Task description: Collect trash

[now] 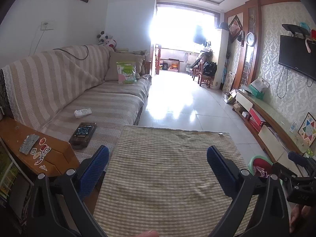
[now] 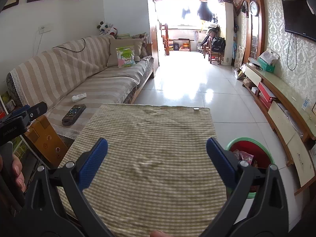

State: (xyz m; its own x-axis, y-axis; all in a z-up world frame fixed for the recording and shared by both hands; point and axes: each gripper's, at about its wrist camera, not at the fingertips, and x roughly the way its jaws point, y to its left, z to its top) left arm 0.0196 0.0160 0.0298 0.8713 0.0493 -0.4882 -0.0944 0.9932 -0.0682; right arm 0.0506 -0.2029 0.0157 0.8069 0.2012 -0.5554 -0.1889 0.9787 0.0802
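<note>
A green-rimmed bin with a red liner (image 2: 254, 154) stands on the floor to the right of a table under a striped cloth (image 2: 150, 148); pink wrappers lie inside. It also shows in the left wrist view (image 1: 258, 165). A crumpled white tissue (image 1: 83, 112) lies on the sofa seat, also in the right wrist view (image 2: 79, 96). My left gripper (image 1: 158, 167) is open and empty above the cloth. My right gripper (image 2: 157, 162) is open and empty above the cloth, close to the bin.
A striped sofa (image 1: 59, 83) runs along the left with a dark box (image 1: 83, 135), a green packet (image 1: 126, 72) and a cushion. A wooden side table (image 1: 37, 150) stands at left. A TV stand (image 2: 280, 106) lines the right wall. Tiled floor stretches ahead.
</note>
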